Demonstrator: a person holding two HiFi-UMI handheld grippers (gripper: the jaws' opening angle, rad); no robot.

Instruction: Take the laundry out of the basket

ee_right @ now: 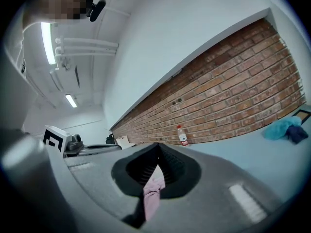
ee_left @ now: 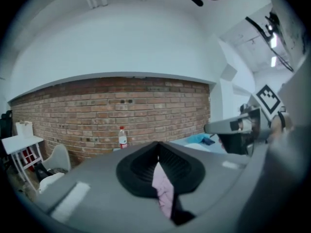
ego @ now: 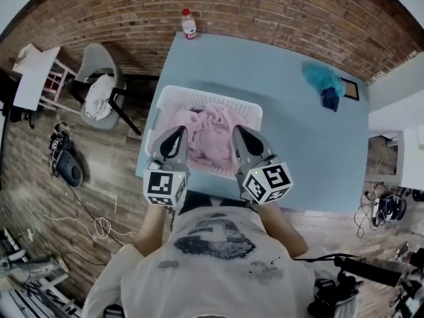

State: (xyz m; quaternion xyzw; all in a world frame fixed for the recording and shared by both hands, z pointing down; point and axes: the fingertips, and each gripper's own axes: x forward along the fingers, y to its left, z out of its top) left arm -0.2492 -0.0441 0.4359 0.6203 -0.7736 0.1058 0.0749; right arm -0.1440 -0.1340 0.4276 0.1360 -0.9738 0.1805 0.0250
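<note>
Light blue surface (ego: 298,144) carries one white basket (ego: 173,96) at its near edge, with one heap of pink laundry (ego: 211,134) inside. Two grippers reach over it: the left gripper (ego: 177,134) and the right gripper (ego: 240,134) each have the fingers (ee_left: 138,171) closed tight on a fold of the pink laundry. Farther lie one teal cloth (ego: 322,78), one dark blue cloth (ego: 329,99) touching it, and one bottle (ego: 189,24) at the far edge, before the brick wall (ego: 265,5).

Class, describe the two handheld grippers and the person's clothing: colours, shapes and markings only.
Both the left gripper and right gripper have grey tapering bodies with black ribbed pads inside the jaws. Each carries a white cube printed with black square markers. The person wears a white shirt with a dark printed graphic on it.
</note>
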